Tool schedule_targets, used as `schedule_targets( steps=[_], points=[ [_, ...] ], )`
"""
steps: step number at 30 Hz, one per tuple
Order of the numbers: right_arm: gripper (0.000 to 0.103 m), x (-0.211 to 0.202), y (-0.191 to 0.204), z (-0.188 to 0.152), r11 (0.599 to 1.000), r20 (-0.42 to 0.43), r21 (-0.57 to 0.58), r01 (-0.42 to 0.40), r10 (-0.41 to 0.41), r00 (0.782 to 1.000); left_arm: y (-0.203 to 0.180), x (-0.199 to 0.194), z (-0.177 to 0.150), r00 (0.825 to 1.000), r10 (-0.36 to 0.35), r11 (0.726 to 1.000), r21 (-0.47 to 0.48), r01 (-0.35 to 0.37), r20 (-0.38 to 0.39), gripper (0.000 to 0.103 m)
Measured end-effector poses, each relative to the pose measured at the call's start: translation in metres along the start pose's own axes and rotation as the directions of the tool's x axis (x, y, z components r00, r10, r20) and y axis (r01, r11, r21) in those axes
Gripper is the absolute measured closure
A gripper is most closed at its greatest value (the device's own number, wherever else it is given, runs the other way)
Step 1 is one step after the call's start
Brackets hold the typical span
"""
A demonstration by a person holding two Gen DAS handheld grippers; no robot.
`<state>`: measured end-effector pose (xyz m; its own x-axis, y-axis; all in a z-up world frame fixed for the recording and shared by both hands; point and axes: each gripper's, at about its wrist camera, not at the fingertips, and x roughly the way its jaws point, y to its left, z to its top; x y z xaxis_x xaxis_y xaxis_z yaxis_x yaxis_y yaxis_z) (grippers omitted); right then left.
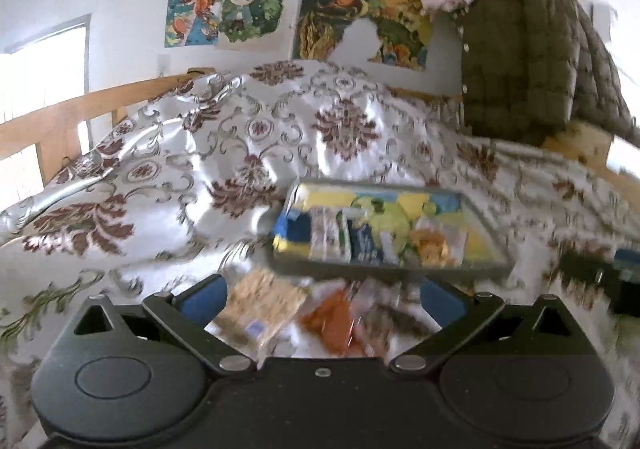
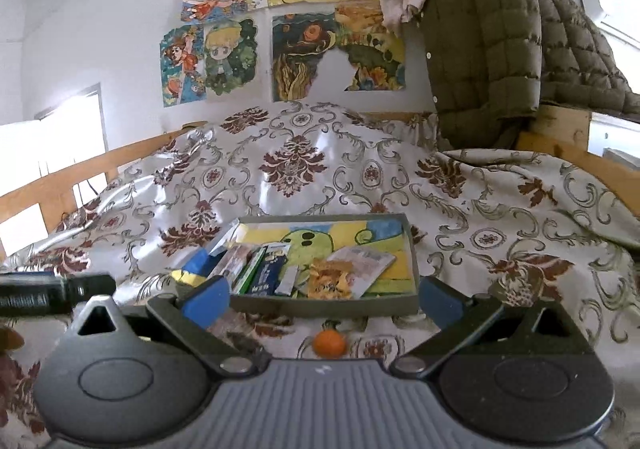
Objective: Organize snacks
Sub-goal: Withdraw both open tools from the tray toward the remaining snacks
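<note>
fingers [image 2: 204,303] spread, empty | tray [image 2: 320,307] edge just ahead

White bedspread [image 2: 320,177] with maroon florals, olive quilted jacket [image 2: 488,49], orange fruit [image 2: 329,343]

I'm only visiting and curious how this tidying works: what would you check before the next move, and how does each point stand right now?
1. Left hand-held gripper open and empty: ok, its jaws are spread with nothing between them.
2. Right hand-held gripper open and empty: ok.
3. Tray ready to take snacks: ok, it lies on the patterned bedspread with several packets inside and bare space left.
4. Loose snacks left to collect: ok, a small orange snack lies in front of the tray.
5. Packets under the left hand-held gripper identifiable: cannot tell, that view is blurred.
</note>
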<state>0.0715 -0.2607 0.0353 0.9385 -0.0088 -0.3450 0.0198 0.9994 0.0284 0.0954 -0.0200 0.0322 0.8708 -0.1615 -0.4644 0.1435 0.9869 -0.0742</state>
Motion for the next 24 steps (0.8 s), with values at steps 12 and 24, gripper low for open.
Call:
schedule_targets(
  steps=[12, 24],
  points=[
    [0.000, -0.033, 0.030, -0.030, 0.997, -0.029, -0.070, 0.034, -0.036, 0.999, 0.009, -0.028, -0.032, 0.994, 0.048, 0.999, 0.017, -0.047, -0.094, 0.001],
    [0.000, -0.040, 0.027, -0.042, 0.999, -0.139, -0.003, 0.037, -0.037, 0.990, 0.013, -0.030, -0.044, 0.974, 0.097, 0.995, 0.013, -0.097, -0.205, 0.001]
  ],
)
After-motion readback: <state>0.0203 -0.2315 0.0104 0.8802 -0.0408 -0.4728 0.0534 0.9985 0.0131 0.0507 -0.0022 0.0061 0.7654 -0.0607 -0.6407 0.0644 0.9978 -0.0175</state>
